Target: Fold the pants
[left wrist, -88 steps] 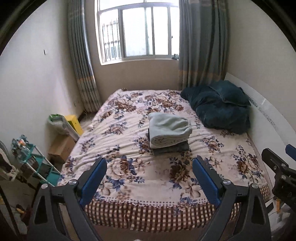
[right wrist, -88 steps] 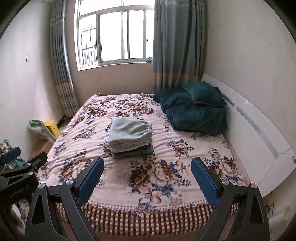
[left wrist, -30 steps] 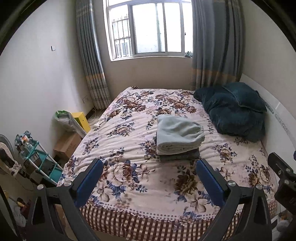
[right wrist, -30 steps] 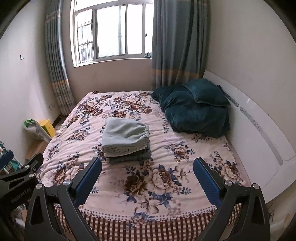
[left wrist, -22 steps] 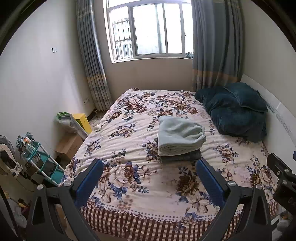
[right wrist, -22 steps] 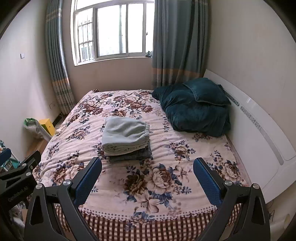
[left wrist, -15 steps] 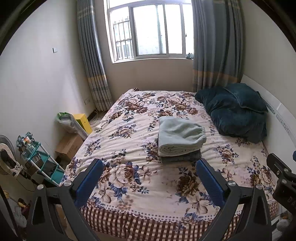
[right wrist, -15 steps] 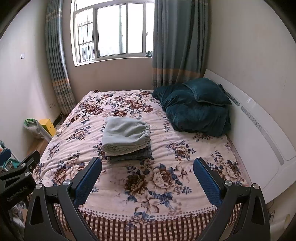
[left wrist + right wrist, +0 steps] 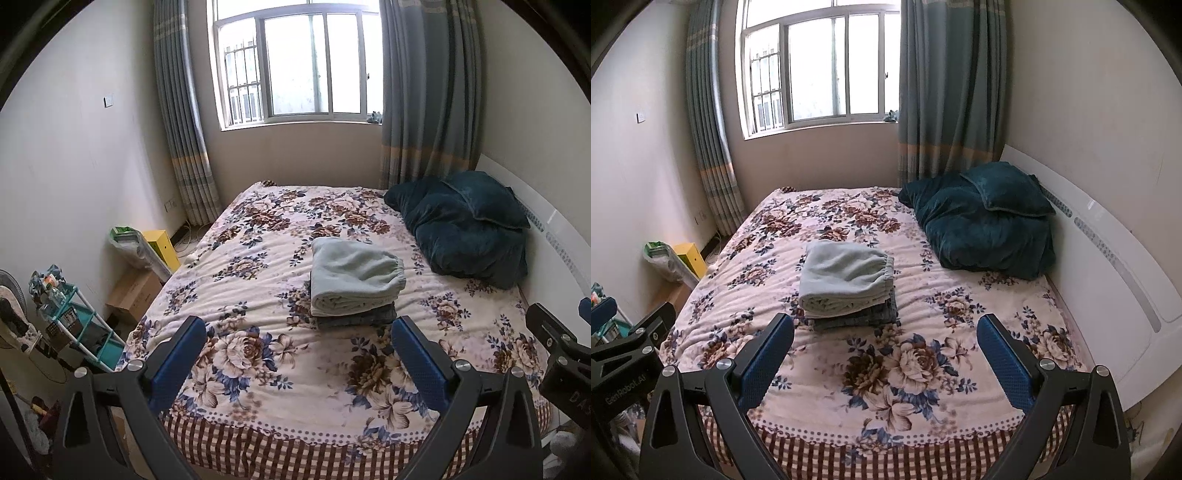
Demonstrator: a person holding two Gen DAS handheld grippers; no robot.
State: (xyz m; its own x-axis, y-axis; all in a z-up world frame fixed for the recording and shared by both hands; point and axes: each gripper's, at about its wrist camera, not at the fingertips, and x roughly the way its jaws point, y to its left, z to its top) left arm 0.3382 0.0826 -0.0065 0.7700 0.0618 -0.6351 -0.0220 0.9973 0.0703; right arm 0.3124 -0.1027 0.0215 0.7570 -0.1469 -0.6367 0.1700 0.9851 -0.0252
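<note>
Folded pale green pants (image 9: 354, 277) lie on top of a folded dark grey garment (image 9: 356, 318) in the middle of the flowered bed (image 9: 258, 266). The stack also shows in the right wrist view (image 9: 846, 275). My left gripper (image 9: 299, 343) is open and empty, held back over the bed's foot end, well short of the stack. My right gripper (image 9: 886, 339) is open and empty too, at the same distance. Each gripper's body shows at the edge of the other's view.
A dark teal quilt and pillow (image 9: 465, 229) lie at the right by the white headboard (image 9: 1108, 266). Left of the bed are a teal rack (image 9: 74, 325), a cardboard box (image 9: 135, 291) and a yellow box (image 9: 160, 247). Window and curtains behind.
Both grippers have drawn back and risen a little from the bed since 2.9 s ago; in the last second the views barely shift. Both stay open. The stack has not moved.
</note>
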